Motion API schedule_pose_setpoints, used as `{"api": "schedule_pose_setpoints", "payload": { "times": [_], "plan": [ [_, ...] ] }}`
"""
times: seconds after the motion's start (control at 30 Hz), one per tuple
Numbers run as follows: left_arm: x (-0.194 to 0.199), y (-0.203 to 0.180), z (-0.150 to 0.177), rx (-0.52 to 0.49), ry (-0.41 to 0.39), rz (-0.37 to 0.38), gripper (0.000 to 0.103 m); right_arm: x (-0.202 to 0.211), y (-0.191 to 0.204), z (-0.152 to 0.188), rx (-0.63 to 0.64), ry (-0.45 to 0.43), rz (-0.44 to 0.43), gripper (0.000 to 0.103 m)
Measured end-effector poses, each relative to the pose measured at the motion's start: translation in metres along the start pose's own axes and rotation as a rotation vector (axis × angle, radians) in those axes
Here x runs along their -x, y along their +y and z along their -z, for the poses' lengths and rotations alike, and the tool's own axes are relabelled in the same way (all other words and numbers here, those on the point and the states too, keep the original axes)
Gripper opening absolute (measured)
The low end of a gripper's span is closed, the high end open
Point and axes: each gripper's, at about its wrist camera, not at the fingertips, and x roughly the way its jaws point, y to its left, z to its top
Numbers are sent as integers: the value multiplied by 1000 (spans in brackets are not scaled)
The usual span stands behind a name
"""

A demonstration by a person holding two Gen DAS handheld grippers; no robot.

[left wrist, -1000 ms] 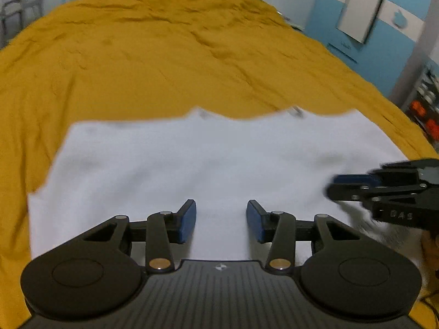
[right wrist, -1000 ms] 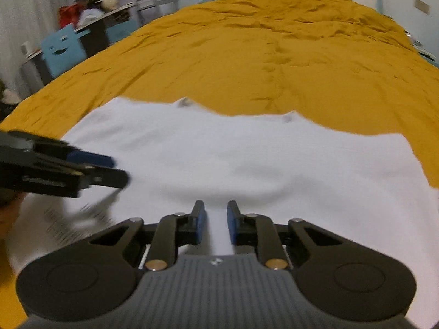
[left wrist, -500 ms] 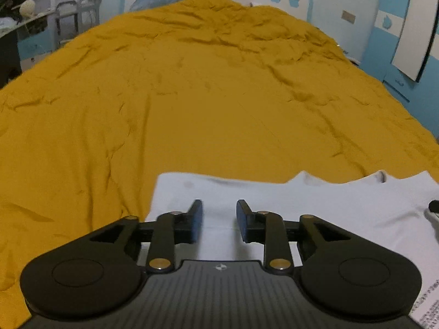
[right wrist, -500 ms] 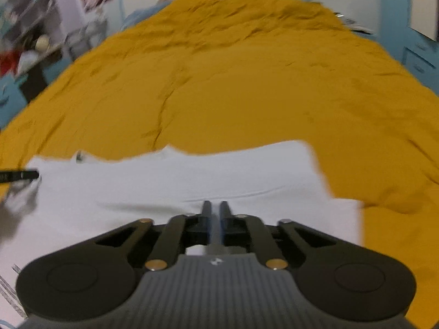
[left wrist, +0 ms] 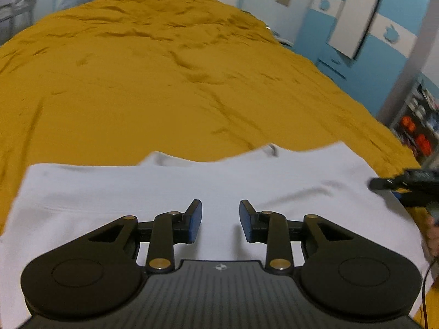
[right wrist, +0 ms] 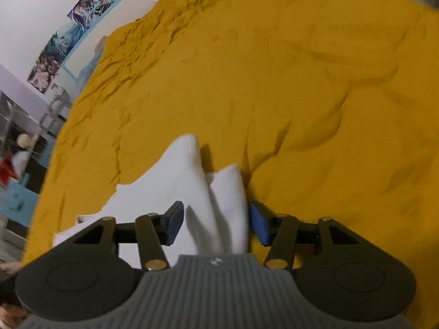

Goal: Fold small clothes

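White cotton fills the near ground of both views: the small garment (left wrist: 192, 192) lies spread on the mustard-yellow bedspread (left wrist: 164, 82), directly under and ahead of the left gripper (left wrist: 221, 220). That gripper's fingers (left wrist: 195, 219) stand apart and released, with only flat cloth showing in the gap — half a second ago they were narrower and sat over the garment's left corner, so the hand has slid back toward the middle and let go.

In the right wrist view the change is larger. The right gripper (right wrist: 216, 220) was pinched nearly shut over flat cloth; now its fingers (right wrist: 259, 224) are spread wide, with a bunched ridge of the garment (right wrist: 219, 200) rising between them and the right pad close against it. The fabric here stands in two peaks rather than lying flat.

I judge that a side of the garment is being gathered for a fold, the grip not yet closed. Beyond the fingertips there is only rumpled bedspread, running to the far wall.
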Motion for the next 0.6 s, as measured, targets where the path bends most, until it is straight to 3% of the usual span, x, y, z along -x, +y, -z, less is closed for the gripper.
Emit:
{"api": "schedule_pose_setpoints", "payload": {
  "times": [0.1,0.2,0.6],
  "plan": [
    [-12,-13,1,-35,16,-15,37,-8,-10,5,-60,-2,-42,21],
    [-33,-16,-3,-26,52,-20,34,-12,-12,6,-101,-8,-89,14],
    [-81,-7,-19,46,35,-75,25,18,24,4,-92,-62,-198,8]
  ]
}}
